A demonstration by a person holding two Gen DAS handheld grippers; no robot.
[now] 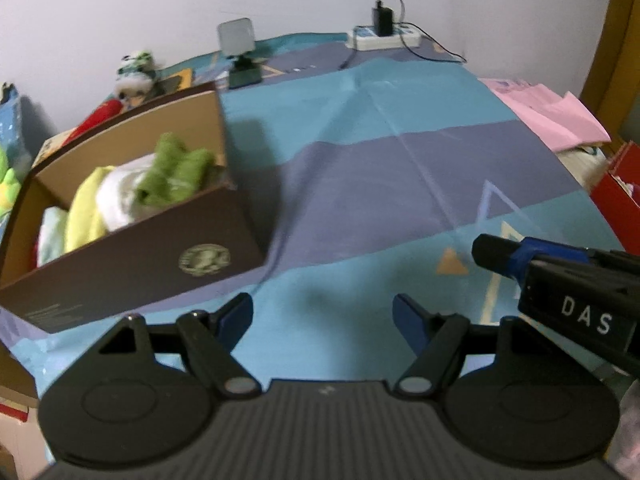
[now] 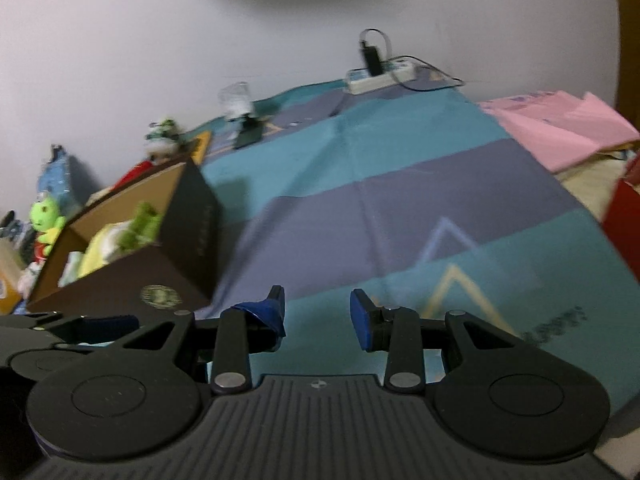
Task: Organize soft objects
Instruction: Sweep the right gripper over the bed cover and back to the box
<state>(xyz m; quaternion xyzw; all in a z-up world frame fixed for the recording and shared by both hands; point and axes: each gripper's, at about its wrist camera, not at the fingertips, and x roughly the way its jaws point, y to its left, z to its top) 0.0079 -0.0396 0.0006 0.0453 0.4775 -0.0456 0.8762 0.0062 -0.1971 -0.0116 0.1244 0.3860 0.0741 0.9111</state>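
A brown cardboard box (image 1: 132, 264) stands at the left on the teal and purple sheet (image 1: 360, 168). Inside it lie a green towel (image 1: 176, 168), a white cloth (image 1: 120, 196) and a yellow cloth (image 1: 86, 208). My left gripper (image 1: 323, 316) hovers over the sheet just right of the box, open, with nothing between its blue pads. My right gripper (image 2: 316, 312) is also open and empty above the sheet. In the left wrist view the right gripper (image 1: 486, 250) reaches in from the right edge. The box (image 2: 168, 276) sits to its left.
A folded pink cloth (image 1: 548, 108) lies at the sheet's far right, with a red box (image 1: 616, 196) nearer. By the back wall are a power strip with a charger (image 1: 384, 38), a small lamp (image 1: 240, 52) and a plush toy (image 1: 134, 72). A green plush (image 2: 46, 216) sits behind the box.
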